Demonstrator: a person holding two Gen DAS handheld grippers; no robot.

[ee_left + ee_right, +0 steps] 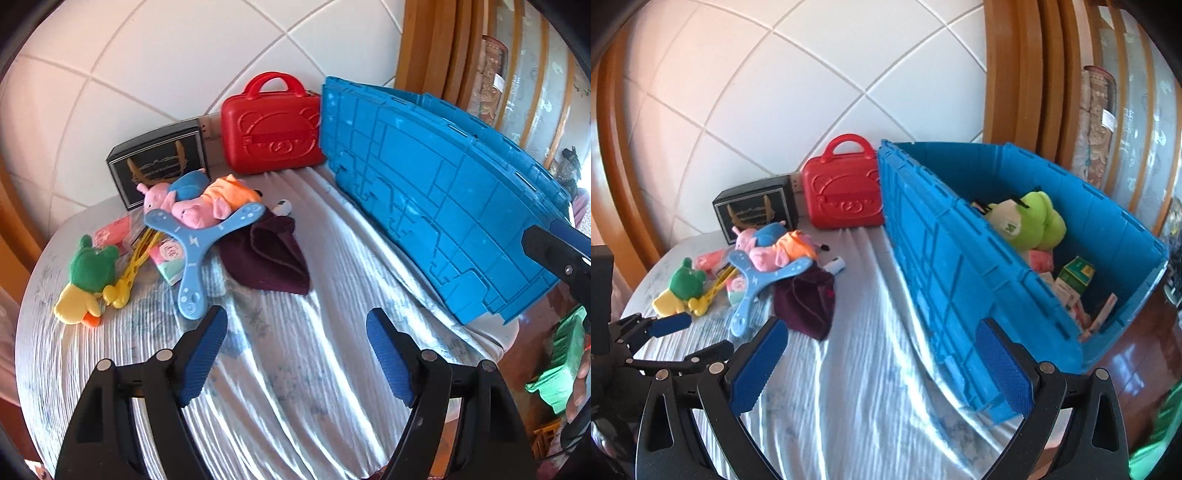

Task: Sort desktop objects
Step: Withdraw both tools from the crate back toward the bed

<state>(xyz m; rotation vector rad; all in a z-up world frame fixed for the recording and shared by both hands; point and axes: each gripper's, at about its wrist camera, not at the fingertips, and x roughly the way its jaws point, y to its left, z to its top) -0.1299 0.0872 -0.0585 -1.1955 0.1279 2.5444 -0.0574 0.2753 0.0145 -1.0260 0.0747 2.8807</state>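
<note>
Both grippers empty, jaws spread: left gripper (295, 354) and right gripper (882, 365) each hang over bare cloth with nothing between the pads. In the right wrist view the left gripper (670, 325) shows at 9 o'clock, pointed toward the toy pile, so my reading is that it is lined up for the next pick. Items left to sort sit in a loose heap at 10 o'clock in the left wrist view: blue boomerang (199, 243) on top, lying over two pink pig plushes (195, 206); dark maroon cloth (269, 254) beside it toward 3 o'clock; green-and-yellow duck plush (85, 280) and yellow clip toy (129, 273) at the heap's 9 o'clock edge. The boomerang probably has to come off first since it overlaps the rest. Blue crate (1015, 277) stands at 3 o'clock, open; it holds a green frog plush (1034, 221) and small boxes (1075, 277), so it looks like the destination bin, task partly done. Red case (271, 125) and black box (159, 162) stand upright against the wall at 12 o'clock. Surface: round table under a wrinkled pale tablecloth (295, 387), folds catching sun. White diagonal tiled wall (812, 92) behind, wooden door frame (1008, 74) at 1 o'clock.
</note>
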